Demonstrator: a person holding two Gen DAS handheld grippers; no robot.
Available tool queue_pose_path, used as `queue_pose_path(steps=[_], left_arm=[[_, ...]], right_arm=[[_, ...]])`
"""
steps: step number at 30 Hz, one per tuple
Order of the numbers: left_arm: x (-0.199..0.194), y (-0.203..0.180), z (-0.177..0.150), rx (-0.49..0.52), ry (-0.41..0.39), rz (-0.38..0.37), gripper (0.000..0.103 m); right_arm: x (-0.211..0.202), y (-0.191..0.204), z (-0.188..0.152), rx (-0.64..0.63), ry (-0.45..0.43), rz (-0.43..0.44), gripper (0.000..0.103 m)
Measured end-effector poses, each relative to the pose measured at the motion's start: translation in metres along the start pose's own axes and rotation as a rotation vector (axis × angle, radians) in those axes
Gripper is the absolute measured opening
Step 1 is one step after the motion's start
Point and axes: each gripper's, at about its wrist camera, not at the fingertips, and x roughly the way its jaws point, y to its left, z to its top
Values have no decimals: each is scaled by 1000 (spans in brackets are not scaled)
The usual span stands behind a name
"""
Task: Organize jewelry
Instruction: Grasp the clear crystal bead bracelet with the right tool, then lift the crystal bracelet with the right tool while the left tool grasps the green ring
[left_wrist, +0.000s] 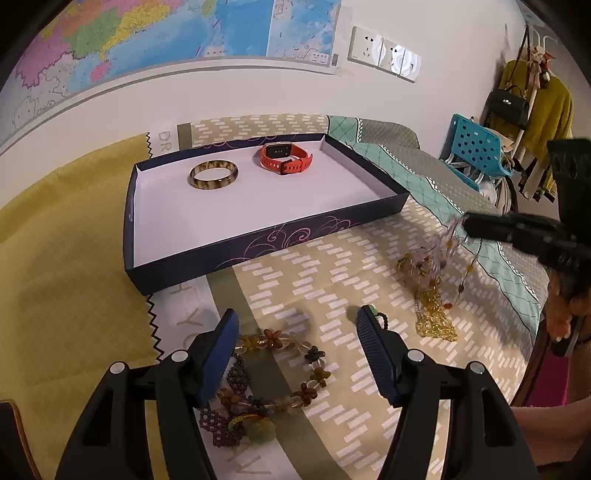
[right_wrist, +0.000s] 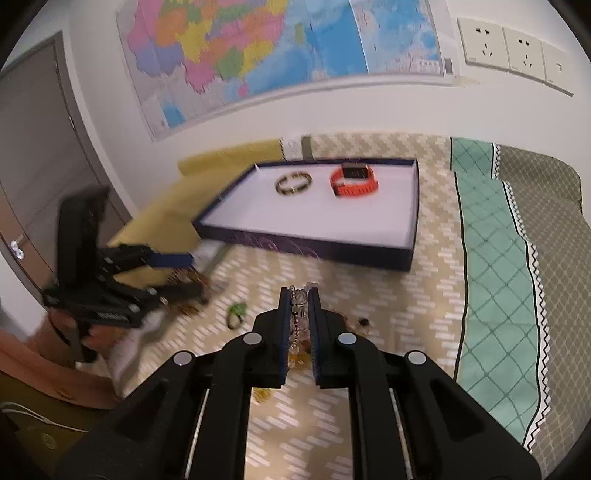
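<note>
We have the dark box (left_wrist: 258, 243) lying ahead of both grippers on the patterned bedspread (left_wrist: 332, 280), its long side running across our view; the amber bangle (left_wrist: 214, 174) and the red watch (left_wrist: 286, 158) already sit on its white floor. Nearer us, the flower-bead bracelet (left_wrist: 284, 369) lies flat between the wide-open fingers of our left gripper (left_wrist: 295, 332), which hovers over it, pads apart from the beads. Off to the right, our right gripper (right_wrist: 299, 325) has clamped onto the beaded chain necklace (right_wrist: 297, 314), lifting strands off the small heap (left_wrist: 428, 291). We judge the box lies forward and slightly left of that right gripper, so the carry runs that way.
</note>
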Motion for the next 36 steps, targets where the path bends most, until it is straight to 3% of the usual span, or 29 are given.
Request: queue_pose_path(steps=[6, 16, 20, 21, 24, 30, 36], left_arm=[[-1, -2, -1, -4, -3, -16, 64], [2, -10, -4, 14, 6, -35, 64], [5, -10, -4, 11, 10, -44, 64], [5, -11, -4, 11, 11, -45, 64], [7, -13, -4, 15, 15, -48, 64], [8, -16, -4, 18, 21, -55, 64], [7, -15, -7, 15, 26, -50, 64]], right_arm=[[-6, -2, 5, 45, -21, 80, 10], [8, -25, -34, 87, 124, -42, 10], [3, -23, -47, 66, 166, -41, 11], [3, -21, -49, 52, 181, -50, 14], [-2, -14, -52, 8, 174, -129, 34], [12, 6, -43, -112, 152, -146, 34], [42, -4, -37, -93, 195, -150, 31]])
